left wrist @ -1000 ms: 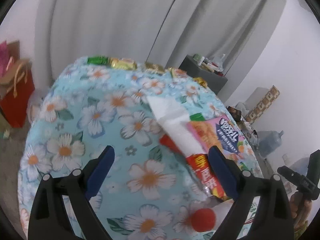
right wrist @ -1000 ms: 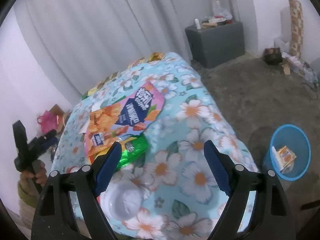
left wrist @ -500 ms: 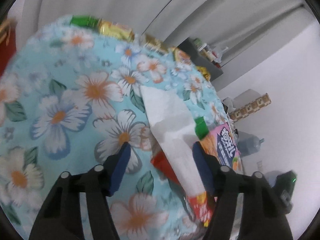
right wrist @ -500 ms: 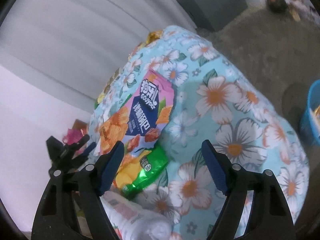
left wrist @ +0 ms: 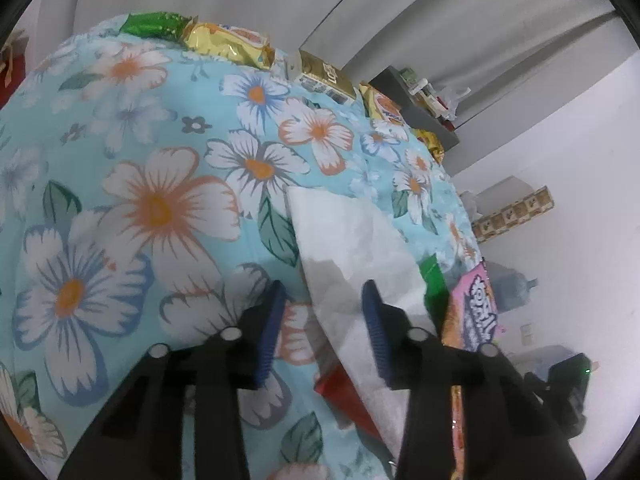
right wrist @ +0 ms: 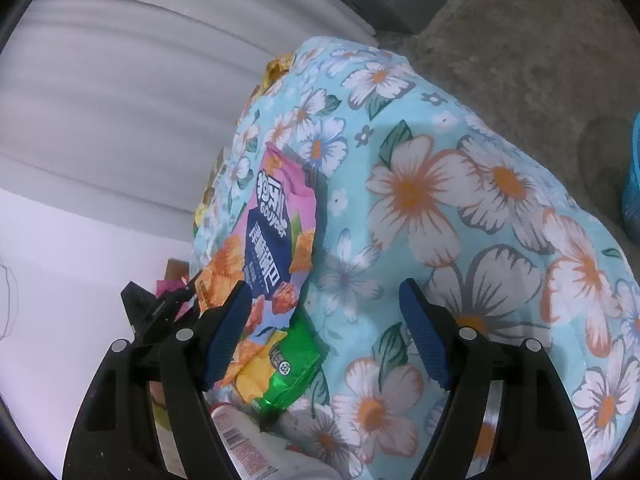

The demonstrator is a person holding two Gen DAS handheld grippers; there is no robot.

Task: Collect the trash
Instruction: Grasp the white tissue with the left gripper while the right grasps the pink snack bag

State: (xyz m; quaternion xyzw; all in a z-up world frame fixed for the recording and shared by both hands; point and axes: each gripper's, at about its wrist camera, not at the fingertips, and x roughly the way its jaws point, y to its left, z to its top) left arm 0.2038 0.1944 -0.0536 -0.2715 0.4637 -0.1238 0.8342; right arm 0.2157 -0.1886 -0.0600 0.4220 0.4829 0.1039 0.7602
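Trash: a white paper napkin (left wrist: 352, 248) lay on the flowered cloth of the surface (left wrist: 120, 184), running from centre frame toward 5 o'clock in the left wrist view, its lower end lapped over a red packet (left wrist: 340, 392).

Change over the last second: the left hand-held gripper (left wrist: 324, 320) had come in low over the cloth and its jaws, wide a second earlier, were closing. The napkin's left edge sat between the blue pads (left wrist: 374, 332), but the pads did not yet press on it; the left one was over bare cloth. Not grasping yet. Judgement: this was the pinch in progress, and thin paper flat on cloth may slip out unless the tips get under the edge.

More trash at 3 to 4 o'clock of the napkin: a green wrapper (left wrist: 434, 284) and a pink snack bag (left wrist: 476, 312). Gold and green packets (left wrist: 228, 42) lined the far edge at 12 o'clock.

Right hand-held gripper (right wrist: 324, 328): lower and rolled compared with a second earlier, jaws easing slightly inward but wide and empty. The snack bag (right wrist: 280, 236) stood at 11 o'clock of it, its lower corner beside the left pad (right wrist: 226, 332), untouched. The green wrapper (right wrist: 288, 368) lay below it at 7 o'clock. The left gripper's body showed at 9 o'clock.

Blue bin (right wrist: 634, 184), barely in at 3 o'clock, on the floor, well apart from the surface. A second earlier it was in full view, already holding a small carton. Judgement: collection early; most items yet to go.
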